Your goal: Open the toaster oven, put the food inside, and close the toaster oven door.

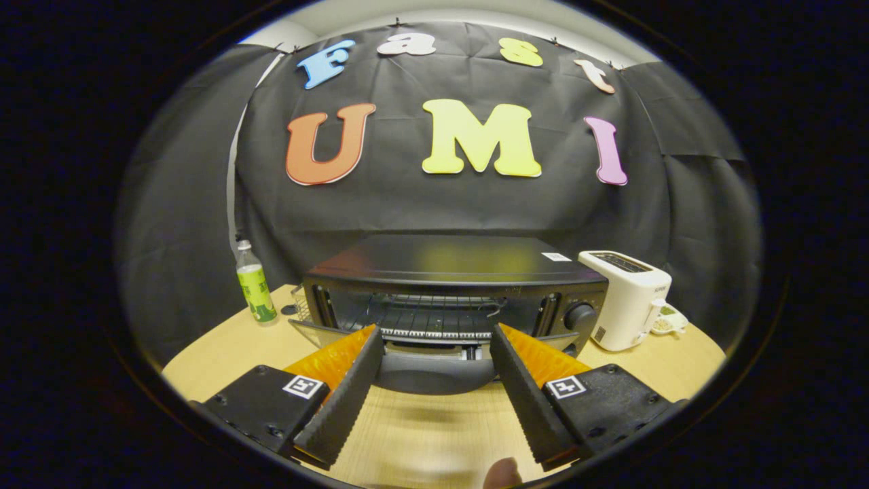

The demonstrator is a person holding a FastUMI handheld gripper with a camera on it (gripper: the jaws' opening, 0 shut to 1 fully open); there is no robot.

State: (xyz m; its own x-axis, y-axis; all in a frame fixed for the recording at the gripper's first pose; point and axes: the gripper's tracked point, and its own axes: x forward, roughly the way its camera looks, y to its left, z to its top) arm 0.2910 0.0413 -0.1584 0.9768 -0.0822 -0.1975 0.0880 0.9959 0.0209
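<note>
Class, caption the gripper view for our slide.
Open gripper faces the toaster oven, its door down, beside a white toaster.

Your gripper [434, 339] fingers spread wide, holding nothing; toaster oven [453, 288] just ahead, door [434, 370] dropped open.

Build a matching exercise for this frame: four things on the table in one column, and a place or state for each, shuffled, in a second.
Things
1. toaster oven
2. bottle
3. white toaster
4. tool

Places or states
A. beside the oven, on its knob side
B. fingers spread apart, holding nothing
C. just beyond the fingers, door down, rack showing
D. upright by the booth wall, on the oven's other side

Pairs: 1-C, 2-D, 3-A, 4-B
</note>
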